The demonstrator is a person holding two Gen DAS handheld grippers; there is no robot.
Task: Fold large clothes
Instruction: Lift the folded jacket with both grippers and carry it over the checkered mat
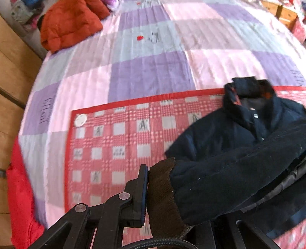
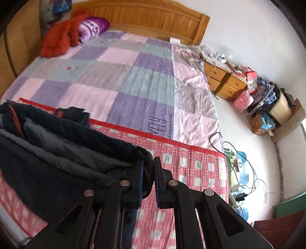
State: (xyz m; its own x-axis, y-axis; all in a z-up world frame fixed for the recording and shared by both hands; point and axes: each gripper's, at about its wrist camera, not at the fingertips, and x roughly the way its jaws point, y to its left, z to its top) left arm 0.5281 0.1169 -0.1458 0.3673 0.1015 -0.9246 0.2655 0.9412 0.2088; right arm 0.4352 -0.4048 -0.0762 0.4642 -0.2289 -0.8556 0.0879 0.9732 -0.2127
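Both tongs clamped on dark navy padded jacket (image 1: pixel 220 134): left tongs (image 1: pixel 162 193) on brown knit cuff (image 1: pixel 162 191), right tongs (image 2: pixel 148 182) on hem, spread apart to carry garment flat over red checked mat (image 1: pixel 118 145).

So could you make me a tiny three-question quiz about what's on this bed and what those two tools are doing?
1. True or false: the left tool is shut on the brown knitted cuff of the dark navy padded jacket.
2. Which blanket lies directly under that jacket? A) red checked blanket B) purple, pink and grey patchwork quilt C) green towel
3. Fill in: the orange-red puffy jacket lies near the wooden ____.

Key: 1 true. 2 A. 3 headboard. Note: the right tool is also shut on the navy jacket's edge.
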